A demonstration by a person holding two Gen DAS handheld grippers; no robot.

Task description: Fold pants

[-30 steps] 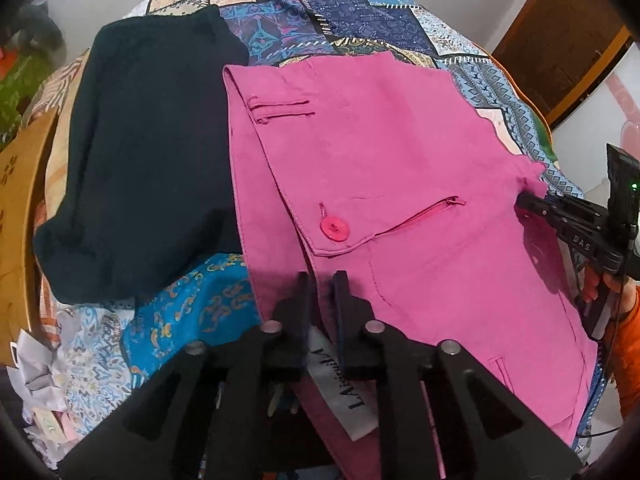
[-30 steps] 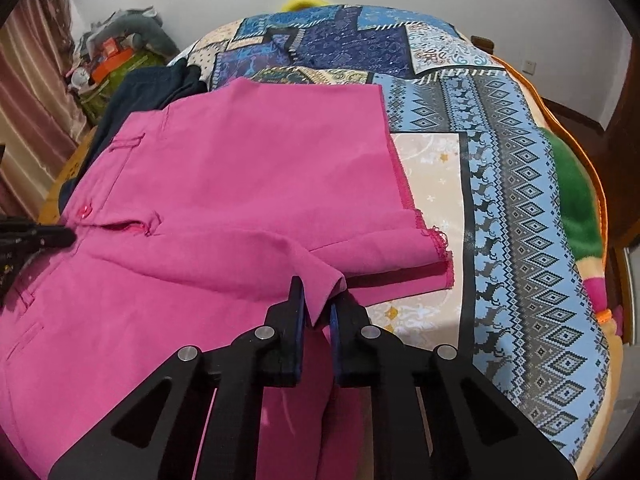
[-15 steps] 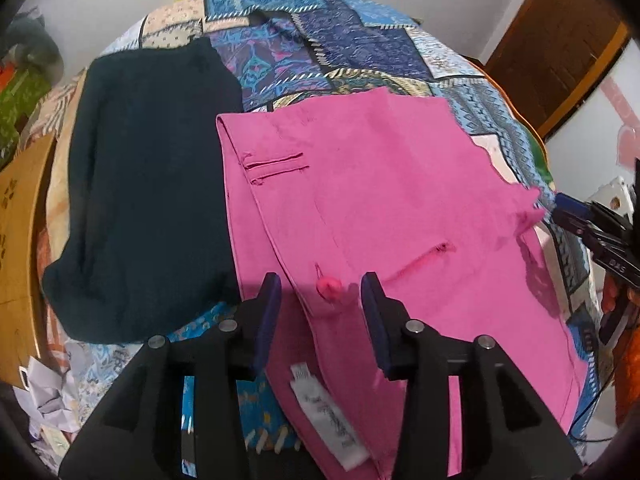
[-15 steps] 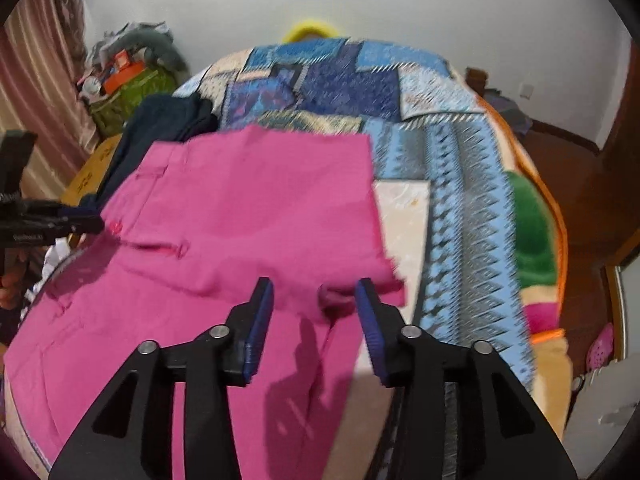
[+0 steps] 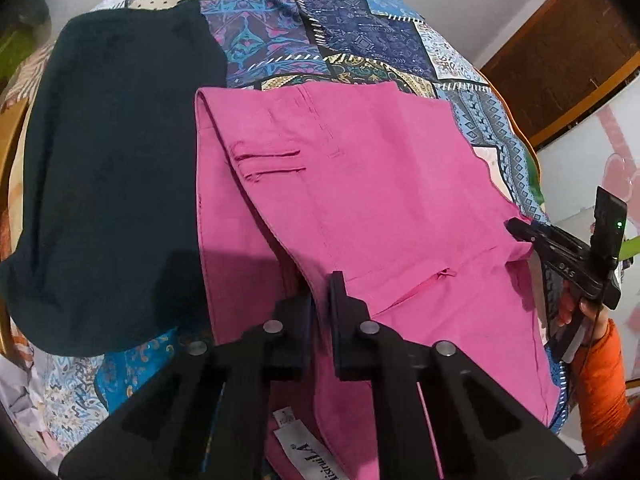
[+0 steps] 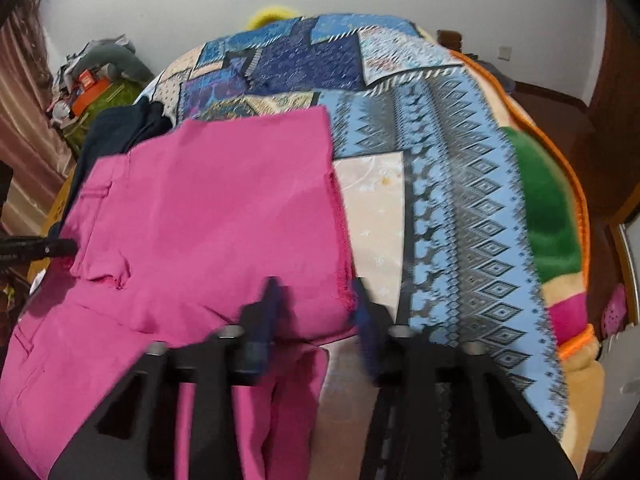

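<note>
Since before: both tongs stood wide half a second ago; now the left tongs [image 5: 318,292] are pinched together on the waist edge of the pink pants [image 5: 360,184], and the pink button, seen earlier between the fingers, is hidden.
Left tongs: narrow, nearly closed, with a fold of pink cloth gripped between the dark fingers [image 5: 344,304].
Right tongs: the right tongs [image 6: 314,300] are blurred and closing; the frayed hem corner of the upper layer sits between the fingers, but I cannot tell if the pads already press it.
Risk at the right: in my judgement the corner may slip out if the hand lifts before the pads meet, because only the loose fringe is there.
Risk at the left: the grip may take only the top layer of the waist, so the lower layer stays behind and the fold goes crooked.
Risk of uneven pull: if one hand goes faster, the edges will not match.
Pants, place: on the bed [image 6: 460,160] with the patterned cover, just beside a dark garment [image 5: 112,168].
Pants, look: already doubled once, belt loops and zip pocket facing up, cloth fairly smooth, a white label [image 5: 308,456] near the left tongs.
</note>
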